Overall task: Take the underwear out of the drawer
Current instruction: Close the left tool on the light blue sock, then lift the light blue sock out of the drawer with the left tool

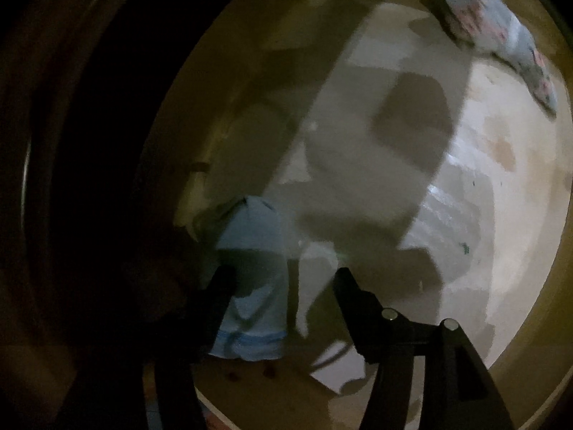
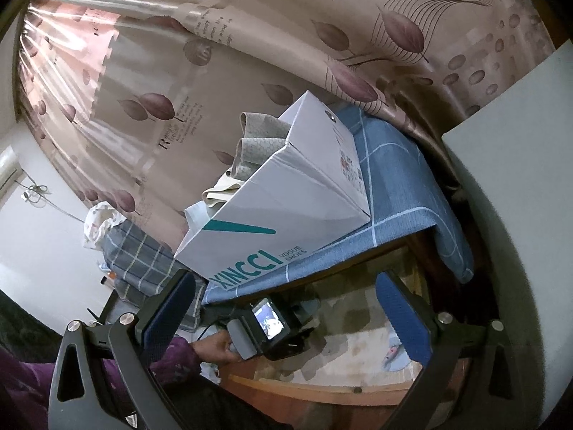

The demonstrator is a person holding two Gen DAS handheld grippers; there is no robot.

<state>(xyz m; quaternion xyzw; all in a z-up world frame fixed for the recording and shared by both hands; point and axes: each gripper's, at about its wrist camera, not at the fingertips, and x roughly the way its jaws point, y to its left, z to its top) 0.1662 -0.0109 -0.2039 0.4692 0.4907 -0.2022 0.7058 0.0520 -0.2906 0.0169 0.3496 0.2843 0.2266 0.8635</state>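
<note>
Left hand-held gripper [image 1: 283,279] — spread wide — reaches pale blue underwear [image 1: 250,286] inside drawer [image 1: 519,251].

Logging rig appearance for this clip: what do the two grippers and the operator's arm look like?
The right gripper has black angular fingers with silver bolts and blue textured pads. The left gripper shows the same black fingers and silver bolts; its pads are too dark to judge. The operator's left hand is bare, below a purple patterned sleeve.

Left looks into drawer [image 1: 394,179]; right overlooks it.
</note>
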